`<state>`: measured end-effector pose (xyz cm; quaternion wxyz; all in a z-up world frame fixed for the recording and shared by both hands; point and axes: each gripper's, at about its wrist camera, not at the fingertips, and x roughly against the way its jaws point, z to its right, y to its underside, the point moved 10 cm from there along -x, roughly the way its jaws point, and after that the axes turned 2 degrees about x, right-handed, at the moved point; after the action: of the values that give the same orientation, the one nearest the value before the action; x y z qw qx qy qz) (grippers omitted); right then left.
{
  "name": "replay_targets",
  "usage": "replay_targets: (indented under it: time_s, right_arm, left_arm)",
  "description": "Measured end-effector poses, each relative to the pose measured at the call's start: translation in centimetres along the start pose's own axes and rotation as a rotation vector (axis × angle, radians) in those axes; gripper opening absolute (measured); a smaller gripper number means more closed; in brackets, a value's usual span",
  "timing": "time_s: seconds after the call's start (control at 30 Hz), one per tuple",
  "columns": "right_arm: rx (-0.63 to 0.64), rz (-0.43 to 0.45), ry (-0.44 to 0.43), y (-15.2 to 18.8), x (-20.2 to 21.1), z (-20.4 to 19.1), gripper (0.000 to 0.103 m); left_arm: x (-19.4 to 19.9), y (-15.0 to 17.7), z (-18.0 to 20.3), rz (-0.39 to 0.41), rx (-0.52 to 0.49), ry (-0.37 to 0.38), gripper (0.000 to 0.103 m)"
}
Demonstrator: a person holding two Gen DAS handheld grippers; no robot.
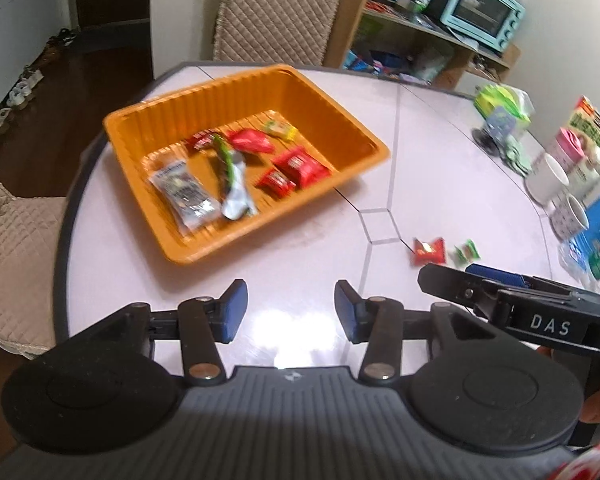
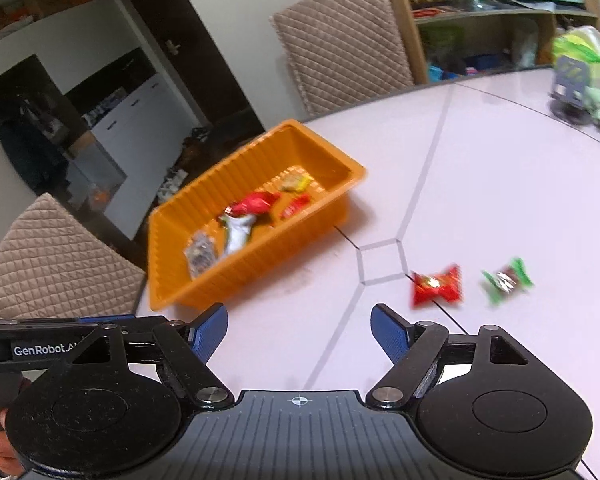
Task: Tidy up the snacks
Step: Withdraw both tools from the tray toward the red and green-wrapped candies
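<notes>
Centrally on the pale table (image 1: 440, 168), the orange tray (image 1: 328, 98) sits in the left wrist view, holding a clear nut packet (image 1: 184, 192), a silver-green wrapper (image 1: 234, 184) and several red packets (image 1: 296, 170). Right of it, lower in the frame, a red candy (image 2: 436, 290) and a green candy (image 2: 507, 280) lie loose on the table. Both the left gripper (image 1: 291, 312) and the right gripper (image 2: 299, 330) hover tilted downward, jaws apart and gripping nothing.
</notes>
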<state>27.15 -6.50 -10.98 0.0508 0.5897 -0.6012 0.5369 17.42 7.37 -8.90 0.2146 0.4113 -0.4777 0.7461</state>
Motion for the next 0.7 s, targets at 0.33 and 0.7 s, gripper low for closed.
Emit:
replay_targets:
  time_s: [0.33,0.7]
  right_arm:
    - [-0.066,-0.011,0.060,2.4,3.3,3.6,0.079]
    - [-0.105,-0.013,0.141,3.8,4.7,7.1,0.079]
  left_arm:
    - [-0.3,2.2,3.8,-0.032,-0.053,0.032,0.045]
    - [-1.8,3.1,6.9,-0.062,-0.110,0.060,0.046]
